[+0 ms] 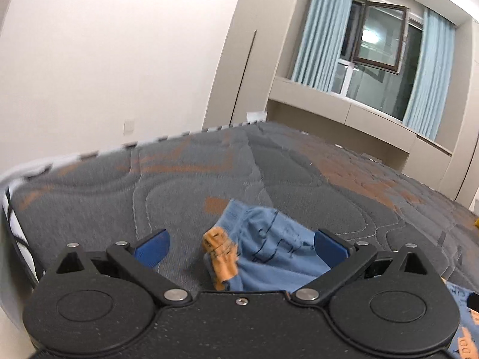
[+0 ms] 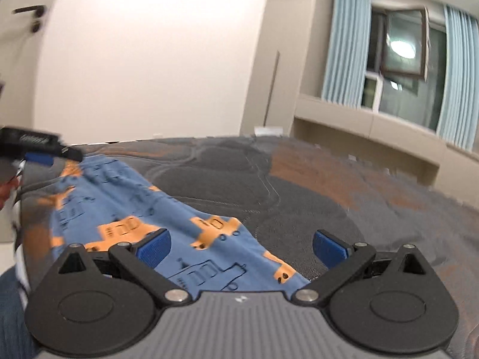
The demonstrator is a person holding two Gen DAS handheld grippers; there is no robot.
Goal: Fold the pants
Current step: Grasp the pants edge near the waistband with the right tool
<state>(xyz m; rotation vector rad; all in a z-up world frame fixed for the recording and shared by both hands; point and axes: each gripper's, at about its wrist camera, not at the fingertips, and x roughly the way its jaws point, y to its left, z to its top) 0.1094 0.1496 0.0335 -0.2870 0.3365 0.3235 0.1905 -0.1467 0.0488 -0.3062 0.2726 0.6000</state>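
We stand over a bed (image 1: 344,179) with a grey quilted cover marked by orange patches. Behind it rise a pale wall (image 1: 119,59), a beige cabinet, and a window (image 1: 380,39) with one pane swung open between light blue curtains (image 1: 323,27). The bed's far and left edges show in the left view; most of its top lies bare beyond us, with wide room to the right.

The pants (image 2: 167,218), blue with orange car prints, lie on the near part of the bed. From the right view they stretch flat from the left gripper toward us. In the left view one end sits bunched, an orange patch turned up.

Our left gripper (image 1: 241,246) has its blue fingers (image 1: 151,246) spread wide, holding nothing; the bunched cloth lies between them, ungripped. Our right gripper (image 2: 242,248) is also spread wide and empty, hovering over the pants' near end
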